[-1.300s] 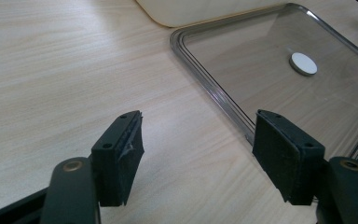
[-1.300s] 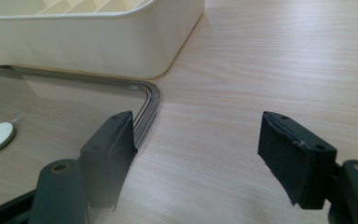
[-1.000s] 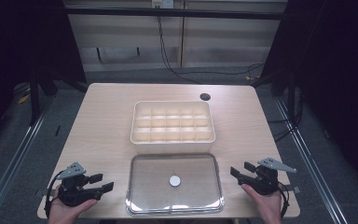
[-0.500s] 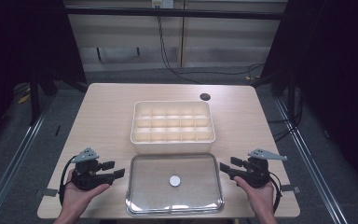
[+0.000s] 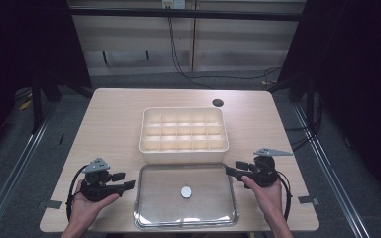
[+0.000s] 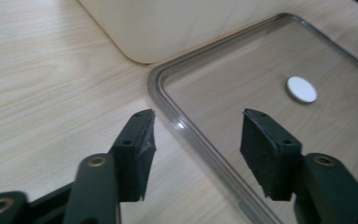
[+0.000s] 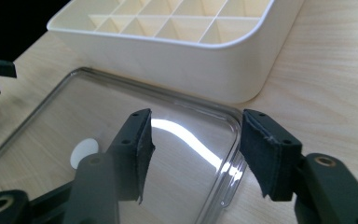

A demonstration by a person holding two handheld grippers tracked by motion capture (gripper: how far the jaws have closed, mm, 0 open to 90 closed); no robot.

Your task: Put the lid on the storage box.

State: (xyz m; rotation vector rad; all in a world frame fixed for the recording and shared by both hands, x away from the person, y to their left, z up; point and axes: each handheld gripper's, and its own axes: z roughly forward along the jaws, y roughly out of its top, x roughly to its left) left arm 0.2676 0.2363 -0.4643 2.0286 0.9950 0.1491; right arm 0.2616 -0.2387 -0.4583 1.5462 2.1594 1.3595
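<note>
1. Two grippers are in my hands: the left gripper (image 5: pixel 129 186) sits near the table's (image 5: pixel 109 124) front-left corner, the right gripper (image 5: pixel 231 171) near its front-right corner.
2. One clear lid (image 5: pixel 158 198) lies flat along the front edge of the table, between my two grippers, with one white round disc (image 5: pixel 186 192) at its middle.
3. One cream compartment box (image 5: pixel 183 146) stands just behind the lid, near the table's centre; I count three rows of open cells in the high view, and I cannot count the columns surely.
4. My left gripper's jaws stand apart and have just been closing; in the left gripper view the lid's left rim (image 6: pixel 186 130) runs between them, and the pads do not press on it.
5. My right gripper's jaws also stand apart and have just been closing; in the right gripper view the lid's right-hand corner (image 7: pixel 233 140) lies between them, untouched by the pads.
6. One dark round hole (image 5: pixel 218 103) shows near the table's back-right corner.
</note>
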